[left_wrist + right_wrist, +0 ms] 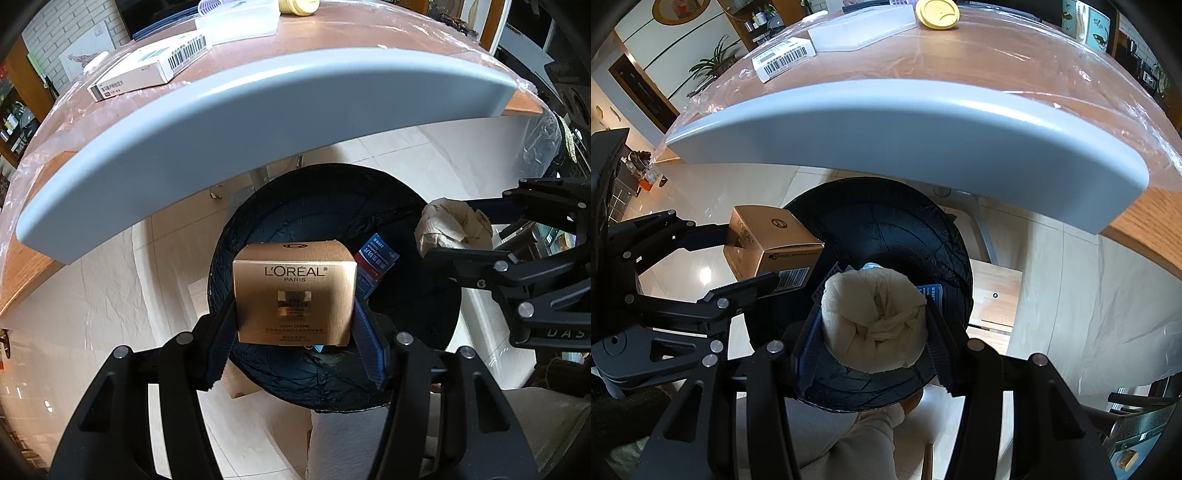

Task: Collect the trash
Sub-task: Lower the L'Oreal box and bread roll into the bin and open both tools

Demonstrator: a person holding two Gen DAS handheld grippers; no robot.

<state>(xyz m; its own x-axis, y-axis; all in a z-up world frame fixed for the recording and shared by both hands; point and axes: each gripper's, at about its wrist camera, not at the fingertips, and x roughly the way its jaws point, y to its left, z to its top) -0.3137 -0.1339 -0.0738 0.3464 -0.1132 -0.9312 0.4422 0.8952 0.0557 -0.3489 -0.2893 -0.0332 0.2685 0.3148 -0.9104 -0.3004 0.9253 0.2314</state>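
Two tools, both loaded and both hanging right over the bin. Left tool [295, 317] has its blue pads pinched on the sides of a gold L'Oréal box [295, 299], and the right tool [873, 325] is squeezed around a crumpled paper wad [875, 321], so neither has let go yet. Below them the black-lined trash bin [886, 221] sits on the floor with a blue-and-red packet [375, 264] already inside, so I'd guess we're partway through. Further out at 12 o'clock, the surface [960, 66] carries more stuff: a barcoded white carton [147, 70] around 11, a clear plastic lid [860, 29] and a yellow cap [937, 13]. Looks like those are left.
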